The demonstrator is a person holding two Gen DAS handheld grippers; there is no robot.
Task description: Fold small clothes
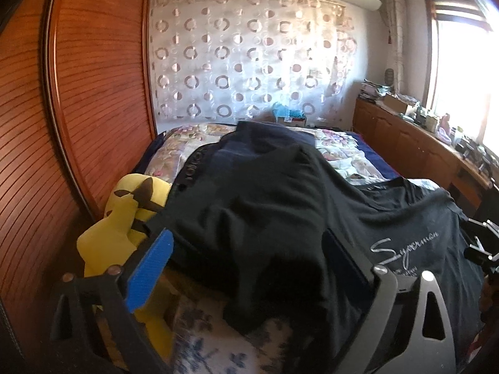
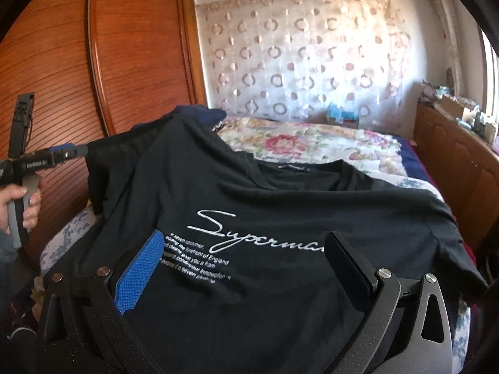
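The black T-shirt (image 2: pixel 280 218) lay spread on the bed (image 2: pixel 312 143), its white script print facing up and its neckline on the far side from the tools. One sleeve side was bunched into a dark hump (image 1: pixel 265 202), and that hump sat directly ahead of the left gripper (image 1: pixel 249 265), partly between its fingers. The left gripper's jaws stood wide, the pads not pressing on the cloth, so it held nothing. The right gripper (image 2: pixel 246 268) hovered low over the printed chest, its jaws likewise spread with the fabric lying flat beneath and between them; no fold was pinched there either.

Judging from this, the step in hand was taking hold of the shirt to start a fold. To do it well, each tool would want to come down on an edge or seam rather than the middle of the panel, catch a single layer cleanly, and close fully before lifting. The bunched side should probably be drawn flat first, or the fold would trap wrinkles.

A yellow plush toy (image 1: pixel 124 218) lay just left of the left gripper, touching the shirt's edge, and could be dragged along. Beyond stood the wooden wardrobe (image 1: pixel 78 93).
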